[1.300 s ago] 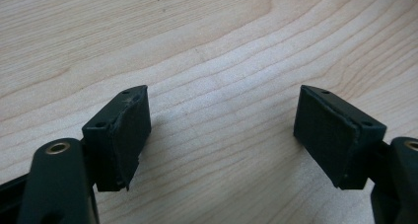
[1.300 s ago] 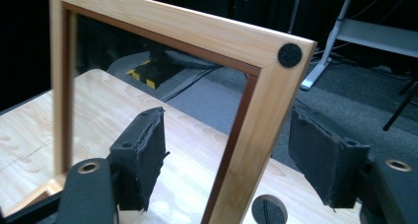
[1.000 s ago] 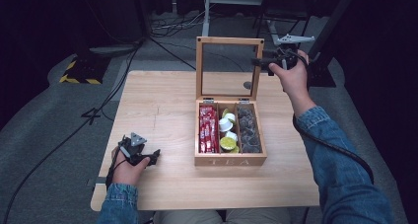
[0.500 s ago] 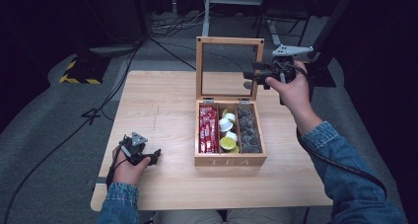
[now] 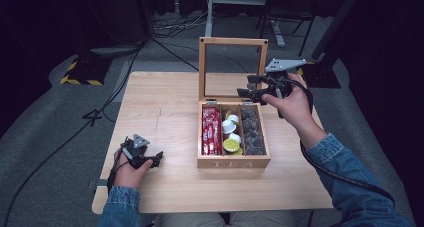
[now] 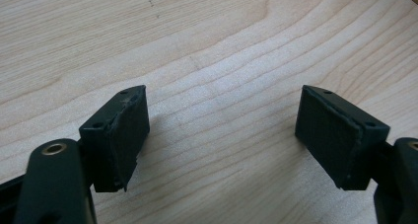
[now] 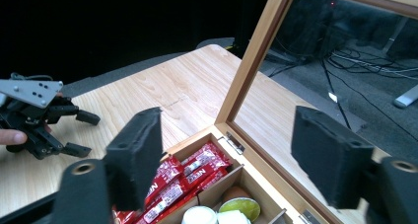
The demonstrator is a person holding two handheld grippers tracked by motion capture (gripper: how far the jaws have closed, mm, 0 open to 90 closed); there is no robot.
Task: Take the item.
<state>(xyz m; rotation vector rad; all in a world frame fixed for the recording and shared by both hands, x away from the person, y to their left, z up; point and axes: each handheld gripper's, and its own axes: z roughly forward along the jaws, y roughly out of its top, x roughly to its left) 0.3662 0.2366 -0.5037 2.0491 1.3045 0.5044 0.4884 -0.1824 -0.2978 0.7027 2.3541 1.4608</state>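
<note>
My right claw point(image 5: 248, 86) hangs over the back of the tea box point(image 5: 233, 162), beside its upright glass lid point(image 5: 233, 42); its jaws have just been opening, wide and empty, so they can take something; the box sits mid-surface point(image 5: 165, 102), packets point(image 5: 210, 132) showing; my left claw point(image 5: 156, 159) rests parted on the wood, clear of the work.

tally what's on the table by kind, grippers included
Tea box: 1
Grippers: 2, left gripper and right gripper
Total: 3
</note>
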